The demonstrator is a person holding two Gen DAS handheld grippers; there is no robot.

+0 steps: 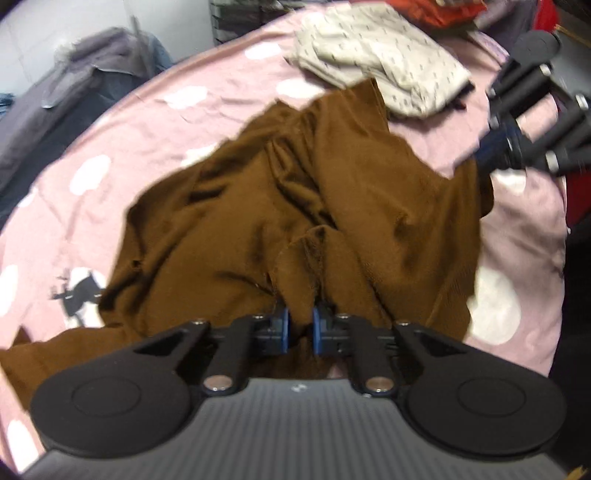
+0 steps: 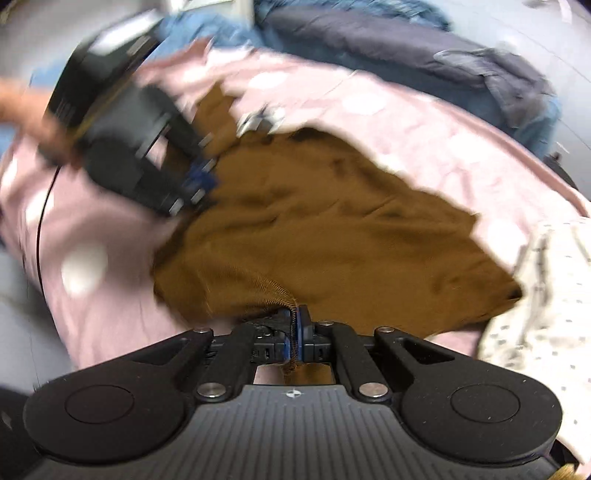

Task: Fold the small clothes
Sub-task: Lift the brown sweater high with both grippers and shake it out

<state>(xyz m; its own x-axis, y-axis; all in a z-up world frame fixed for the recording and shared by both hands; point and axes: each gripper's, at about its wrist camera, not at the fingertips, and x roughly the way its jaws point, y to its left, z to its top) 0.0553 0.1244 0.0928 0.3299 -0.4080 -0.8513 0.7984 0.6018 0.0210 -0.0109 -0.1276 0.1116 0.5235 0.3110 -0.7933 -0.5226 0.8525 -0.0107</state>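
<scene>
The left hand-held gripper (image 1: 300, 328) clamps a fold of the brown garment (image 1: 303, 206). The right hand-held gripper (image 2: 294, 332) clamps its ribbed edge at lower centre. The garment lies rumpled on the pink bed sheet (image 1: 155, 122).

Red-orange cloth (image 1: 458, 11) at 1 o'clock in the left wrist view — cut off by the top edge, kind not discernible. Right gripper (image 1: 487, 147) at 2 o'clock there: motion-blurred, its fingertips buried in the brown garment (image 1: 295, 192). Left gripper (image 2: 207, 177) at 10 o'clock in the right wrist view — smeared by motion, as is the patterned white cloth (image 2: 546, 295), cut off at 3 o'clock.
</scene>
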